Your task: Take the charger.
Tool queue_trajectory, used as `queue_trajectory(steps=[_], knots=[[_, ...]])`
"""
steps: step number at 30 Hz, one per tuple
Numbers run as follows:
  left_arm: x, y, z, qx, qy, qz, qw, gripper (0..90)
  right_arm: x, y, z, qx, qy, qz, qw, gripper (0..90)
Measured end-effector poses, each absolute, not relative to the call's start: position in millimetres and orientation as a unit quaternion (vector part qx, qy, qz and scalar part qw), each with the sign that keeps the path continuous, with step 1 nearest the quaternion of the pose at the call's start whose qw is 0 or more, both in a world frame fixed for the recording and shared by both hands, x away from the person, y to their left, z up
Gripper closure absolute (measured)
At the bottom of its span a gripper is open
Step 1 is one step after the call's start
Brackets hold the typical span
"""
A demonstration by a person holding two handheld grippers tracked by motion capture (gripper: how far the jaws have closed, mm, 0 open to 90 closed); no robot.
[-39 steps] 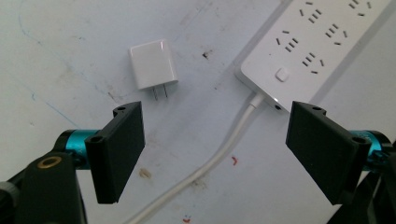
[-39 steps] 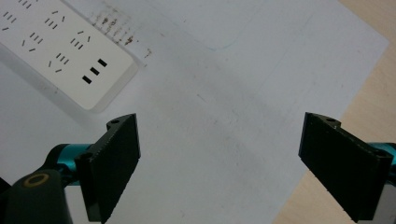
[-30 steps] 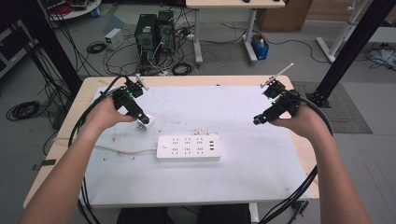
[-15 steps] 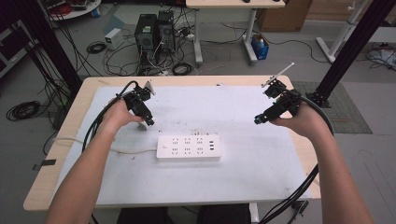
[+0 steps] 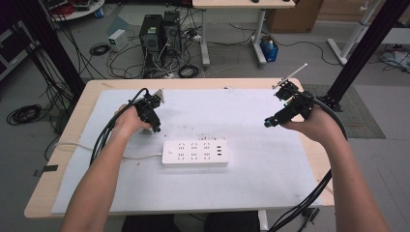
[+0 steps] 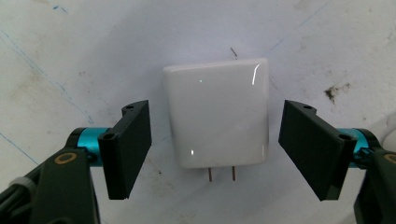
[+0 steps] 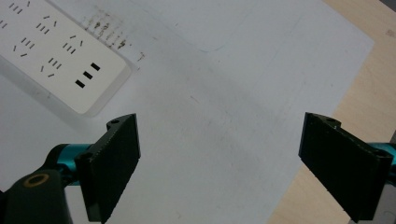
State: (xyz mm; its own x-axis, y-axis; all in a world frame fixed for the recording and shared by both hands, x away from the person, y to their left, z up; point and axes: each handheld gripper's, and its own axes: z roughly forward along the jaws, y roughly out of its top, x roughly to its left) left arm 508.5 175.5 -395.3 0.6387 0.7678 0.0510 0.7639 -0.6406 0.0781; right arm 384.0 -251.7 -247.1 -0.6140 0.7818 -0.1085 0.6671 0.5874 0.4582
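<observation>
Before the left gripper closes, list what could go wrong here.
1. The white plug adapter lies flat between the left gripper's open jaws; its glossy sides could slip or twist when squeezed.
2. Its two prongs point back toward the gripper, so it may need turning before it meets the power strip.
3. The loose strip could slide when pushed; the right gripper hangs open, away from it.

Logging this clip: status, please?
Left gripper open, jaws either side of the white charger, not touching. Right gripper open, holding nothing. Power strip nearby; nothing in the way.
</observation>
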Motion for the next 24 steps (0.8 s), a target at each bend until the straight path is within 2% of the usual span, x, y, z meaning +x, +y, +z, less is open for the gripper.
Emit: queue_trajectory(steps=[8, 15, 16, 24], knots=[[511, 178, -405, 0.899, 0.437, 0.018, 0.023, 27.7, 386, -251, -248, 0.417, 0.875, 0.193, 0.152, 12.0], [511, 178, -406, 0.899, 0.436, 0.018, 0.025, 35.3, 386, -250, -249, 0.418, 0.874, 0.194, 0.152, 12.1], [511, 177, -406, 0.899, 0.437, 0.018, 0.028, 39.6, 387, -251, -249, 0.418, 0.875, 0.194, 0.151, 12.0], [510, 179, -406, 0.899, 0.437, 0.021, 0.033, 41.2, 386, -251, -251, 0.419, 0.874, 0.195, 0.149, 12.1]])
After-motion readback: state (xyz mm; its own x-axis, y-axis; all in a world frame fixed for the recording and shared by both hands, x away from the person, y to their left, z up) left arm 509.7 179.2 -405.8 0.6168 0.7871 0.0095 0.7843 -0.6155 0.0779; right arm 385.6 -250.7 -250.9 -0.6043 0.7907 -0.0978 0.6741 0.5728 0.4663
